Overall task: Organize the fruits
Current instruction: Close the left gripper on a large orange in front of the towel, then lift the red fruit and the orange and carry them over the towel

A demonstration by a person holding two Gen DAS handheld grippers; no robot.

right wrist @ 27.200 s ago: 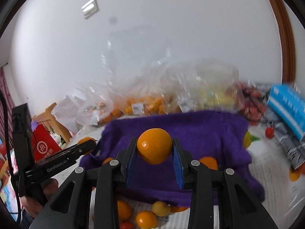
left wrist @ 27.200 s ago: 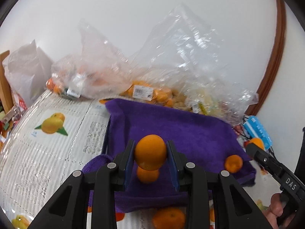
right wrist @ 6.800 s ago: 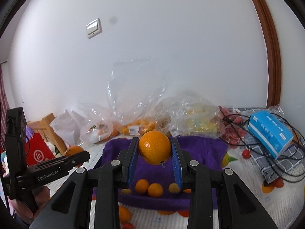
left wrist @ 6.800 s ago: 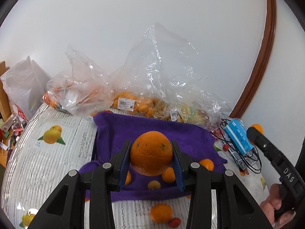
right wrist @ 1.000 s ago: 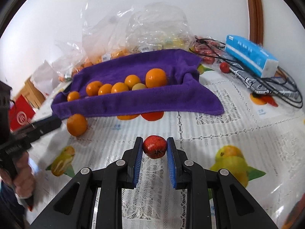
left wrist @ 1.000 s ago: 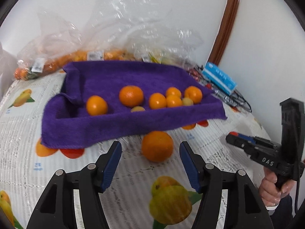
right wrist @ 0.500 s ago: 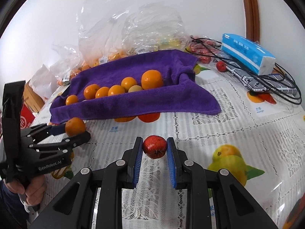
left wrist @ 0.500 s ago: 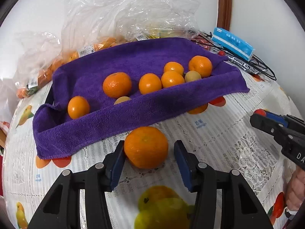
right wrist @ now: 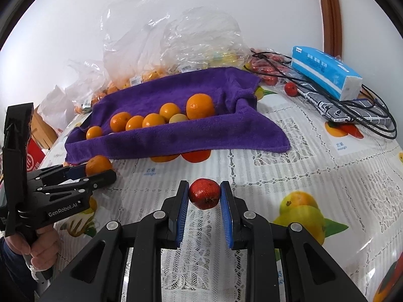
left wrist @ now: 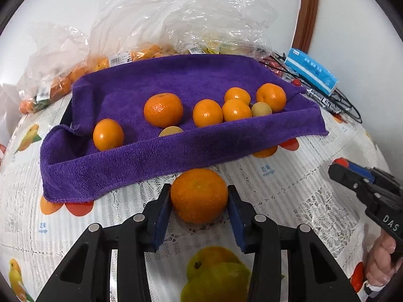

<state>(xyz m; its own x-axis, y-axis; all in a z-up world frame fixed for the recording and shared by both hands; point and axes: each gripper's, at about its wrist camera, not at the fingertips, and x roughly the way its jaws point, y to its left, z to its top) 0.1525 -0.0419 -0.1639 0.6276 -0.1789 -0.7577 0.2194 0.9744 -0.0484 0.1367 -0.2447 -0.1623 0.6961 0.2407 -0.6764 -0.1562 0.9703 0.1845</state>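
Observation:
A large orange (left wrist: 199,196) rests on the lace tablecloth just in front of the purple towel (left wrist: 176,80). My left gripper (left wrist: 198,189) is closing its jaws around this orange, and both blue pads touch its sides. The right wrist view shows the same gripper (right wrist: 100,173) and orange (right wrist: 98,164) at the left. My right gripper (right wrist: 204,185) is shut on a small red fruit (right wrist: 204,194), held just above the cloth. Several oranges and two pale yellow fruits lie in a row on the towel (right wrist: 189,83).
Clear plastic bags of fruit (left wrist: 156,25) are piled behind the towel against the wall. A blue tissue pack (right wrist: 325,71), black cables (right wrist: 365,115) and a loose red fruit (right wrist: 291,88) lie at the right. The tablecloth (right wrist: 289,156) carries printed fruit pictures.
My left gripper came forward over the loose orange and its jaws narrowed until the pads reached its sides. The right gripper stayed put with the red fruit in it.

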